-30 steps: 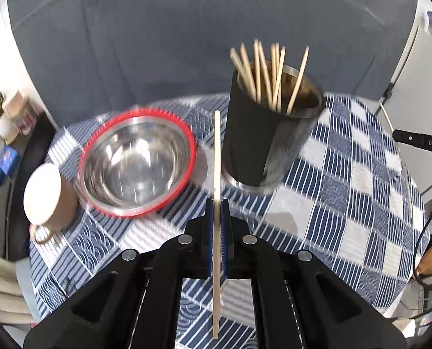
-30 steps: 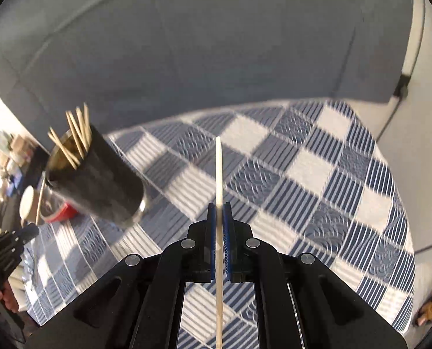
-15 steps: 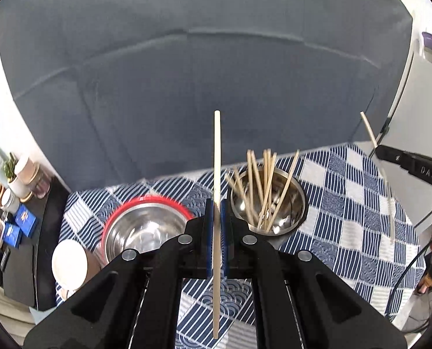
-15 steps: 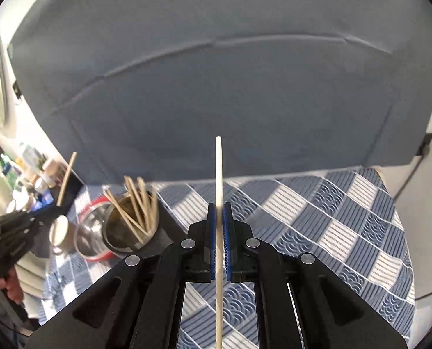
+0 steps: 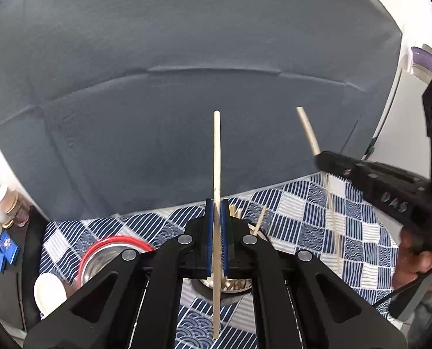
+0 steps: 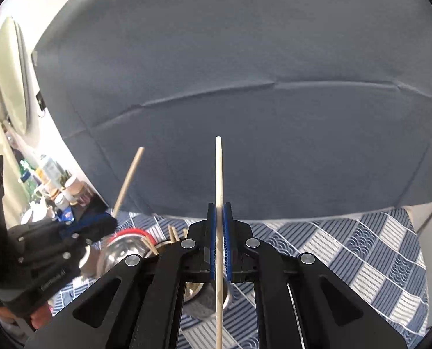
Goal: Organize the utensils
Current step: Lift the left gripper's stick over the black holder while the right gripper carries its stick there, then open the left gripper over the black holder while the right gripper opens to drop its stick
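Left tool [image 5: 216,241] clamped on chopstick [image 5: 216,174]; right tool [image 6: 219,241] clamped on second chopstick [image 6: 219,203]. Risk: long sticks miss crowded holder [image 5: 239,286], strike upright sticks, tip it.

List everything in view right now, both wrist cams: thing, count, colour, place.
held chopstick: 1, pale wood, clamped upright in left gripper
second held chopstick: 1, pale wood, clamped upright in right gripper
utensil holder: 1, dark outside with metal inside, on the cloth below both grippers, mostly hidden
chopsticks in holder: several, pale wood, exact count hidden
bowl: 1, steel with red rim, left of holder
cup: 1, white top, left of bowl
tablecloth: 1, blue and white check, over the table
backdrop: 1, grey, behind the table
shelf clutter: cups and bottles, mixed colours, far left
left gripper: 1, black with blue pads, shut
right gripper: 1, black with blue pads, shut
hand: 1, holding the right gripper
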Available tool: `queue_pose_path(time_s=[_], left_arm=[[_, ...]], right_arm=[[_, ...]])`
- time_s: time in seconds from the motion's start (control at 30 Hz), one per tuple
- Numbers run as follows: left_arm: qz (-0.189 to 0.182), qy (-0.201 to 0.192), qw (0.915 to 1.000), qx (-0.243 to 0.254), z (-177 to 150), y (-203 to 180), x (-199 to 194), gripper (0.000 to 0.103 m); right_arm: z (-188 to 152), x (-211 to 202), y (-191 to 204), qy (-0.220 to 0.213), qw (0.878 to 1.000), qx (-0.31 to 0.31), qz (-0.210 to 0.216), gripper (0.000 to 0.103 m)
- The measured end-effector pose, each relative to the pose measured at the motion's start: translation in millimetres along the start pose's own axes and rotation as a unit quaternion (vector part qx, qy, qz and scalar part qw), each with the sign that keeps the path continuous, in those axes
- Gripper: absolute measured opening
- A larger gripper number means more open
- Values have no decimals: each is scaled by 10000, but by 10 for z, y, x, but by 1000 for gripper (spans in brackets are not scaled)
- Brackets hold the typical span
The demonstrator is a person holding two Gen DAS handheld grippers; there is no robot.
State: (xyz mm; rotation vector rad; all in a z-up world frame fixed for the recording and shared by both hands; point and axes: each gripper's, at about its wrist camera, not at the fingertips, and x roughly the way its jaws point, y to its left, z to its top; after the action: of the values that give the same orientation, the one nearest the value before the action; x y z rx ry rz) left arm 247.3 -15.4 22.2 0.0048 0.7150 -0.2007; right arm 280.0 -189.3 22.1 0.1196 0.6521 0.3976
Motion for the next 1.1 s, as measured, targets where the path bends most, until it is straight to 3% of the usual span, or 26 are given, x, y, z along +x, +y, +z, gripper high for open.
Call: queue_pose_path(time_s=[0.57,0.77,0.97,1.1], left_arm=[[-344,-266,9991,-1,4,-47,442,5],[-407,-338,9986,-37,-42,-23,571,5],[-625,-491,9965,-244,-235,129,617,5],[-855,-842,9918,-447,-409,232,565,5]], right_arm=[[9,385,-91,-634,9947,451,674,5],[-8,495,5,-802,9934,215,794,5],[-138,615,53,-962,9894,197,1066,5],[-258,673,88,-1027,9883,89,1127,5]])
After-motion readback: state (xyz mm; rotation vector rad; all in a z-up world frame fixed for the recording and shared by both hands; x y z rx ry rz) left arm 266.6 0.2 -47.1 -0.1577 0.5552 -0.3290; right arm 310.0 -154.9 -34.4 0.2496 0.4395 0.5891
